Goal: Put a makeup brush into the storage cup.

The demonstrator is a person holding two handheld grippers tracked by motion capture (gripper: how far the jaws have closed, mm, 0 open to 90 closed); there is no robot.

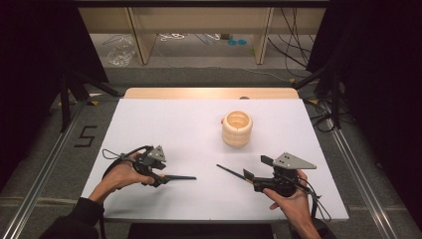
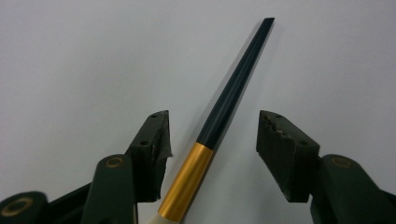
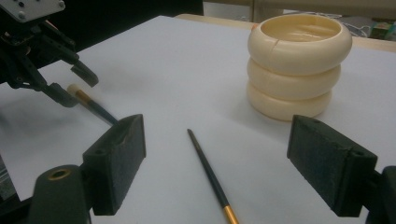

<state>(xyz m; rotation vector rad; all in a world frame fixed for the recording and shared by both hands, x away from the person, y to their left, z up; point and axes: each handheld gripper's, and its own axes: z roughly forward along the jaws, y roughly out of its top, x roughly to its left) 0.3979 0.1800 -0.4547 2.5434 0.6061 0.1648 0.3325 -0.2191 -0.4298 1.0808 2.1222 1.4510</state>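
A dark brush [image 2: 233, 93] with a gold ferrule lies on the white table [image 1: 164, 119], well apart from the cream ringed holder [image 1: 237, 128], between the parted pads of the left gripper [image 1: 171, 178], neither pressing it. A second brush [image 3: 210, 175] lies nearer the holder, between the right gripper [image 3: 233, 161]'s wide-open jaws, untouched

Left gripper view: the brush [image 2: 224, 116] is cut off by the bottom edge at its pale head. Right gripper view: the second brush [image 3: 210, 175] leaves the frame just past its gold ferrule; contact of the far gripper [image 3: 77, 84] with its brush is indistinct.
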